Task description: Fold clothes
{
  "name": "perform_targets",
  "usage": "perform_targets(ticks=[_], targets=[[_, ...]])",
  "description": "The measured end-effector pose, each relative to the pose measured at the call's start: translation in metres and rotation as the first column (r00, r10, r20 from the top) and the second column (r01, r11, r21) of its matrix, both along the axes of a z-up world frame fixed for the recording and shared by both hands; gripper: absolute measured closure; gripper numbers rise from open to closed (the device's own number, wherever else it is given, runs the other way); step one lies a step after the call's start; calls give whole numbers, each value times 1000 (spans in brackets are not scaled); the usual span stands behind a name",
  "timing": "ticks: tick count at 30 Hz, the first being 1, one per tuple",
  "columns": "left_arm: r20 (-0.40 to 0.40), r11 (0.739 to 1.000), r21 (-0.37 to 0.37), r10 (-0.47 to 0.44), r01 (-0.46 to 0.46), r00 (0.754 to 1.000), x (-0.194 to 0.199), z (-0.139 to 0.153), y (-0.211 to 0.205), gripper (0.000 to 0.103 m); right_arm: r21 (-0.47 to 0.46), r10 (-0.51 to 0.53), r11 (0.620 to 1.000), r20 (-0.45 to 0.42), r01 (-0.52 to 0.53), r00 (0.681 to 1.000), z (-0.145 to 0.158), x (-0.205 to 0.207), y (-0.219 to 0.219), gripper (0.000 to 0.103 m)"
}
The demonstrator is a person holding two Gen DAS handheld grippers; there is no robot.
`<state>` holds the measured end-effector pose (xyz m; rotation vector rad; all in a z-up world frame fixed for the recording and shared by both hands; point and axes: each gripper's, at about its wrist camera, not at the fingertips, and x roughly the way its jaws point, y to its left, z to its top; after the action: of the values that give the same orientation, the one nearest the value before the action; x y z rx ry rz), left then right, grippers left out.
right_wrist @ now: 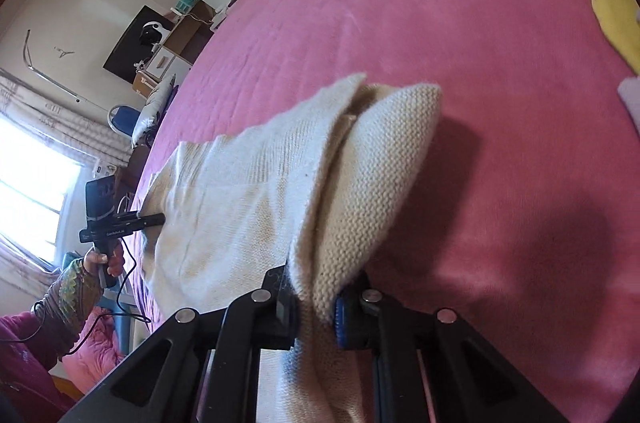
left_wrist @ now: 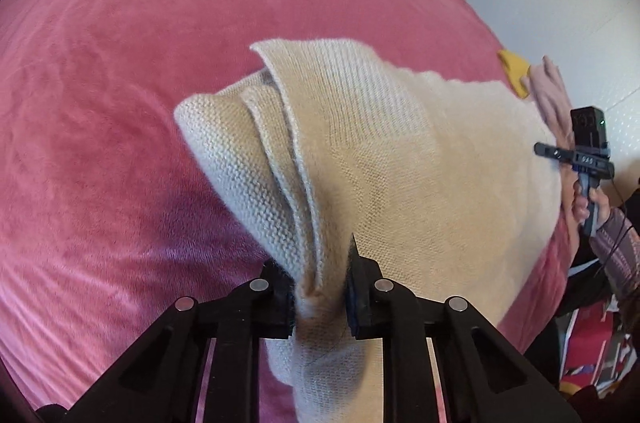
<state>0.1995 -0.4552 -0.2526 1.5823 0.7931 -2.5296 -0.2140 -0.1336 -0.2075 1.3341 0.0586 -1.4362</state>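
The cream knitted sweater (left_wrist: 380,151) is a coarse, slightly fuzzy wool-like knit. The pink bed cover (left_wrist: 140,63) under it looks like soft matt plush. Black gripper fingers (left_wrist: 360,287) are matt plastic with shiny metal pins.

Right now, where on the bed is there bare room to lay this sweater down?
The pink bedspread is bare ahead of and beside the cream sweater, out to the pillow end. It is crowded at the far edge, where a yellow cloth and pale pink garment lie.
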Motion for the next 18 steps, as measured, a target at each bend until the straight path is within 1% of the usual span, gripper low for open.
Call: perform_targets(ticks=[4,10,14,18], targets=[[-42,999,31,15,-14,999,14,15,-6,84,8,6,1000,-23,-6,1000,12,6,-4,92],[-108,994,103,60,-49,992,39,40,-16,84,8,32,999,-67,-32,997,39,18,-13,92],[-155,993,103,65,-49,986,55,65,-5,84,3,63,998,-106,-63,992,62,27,-23,92],[-200,991,108,98,-77,975,77,92,-16,84,-9,111,993,-154,-114,982,91,44,-46,92]])
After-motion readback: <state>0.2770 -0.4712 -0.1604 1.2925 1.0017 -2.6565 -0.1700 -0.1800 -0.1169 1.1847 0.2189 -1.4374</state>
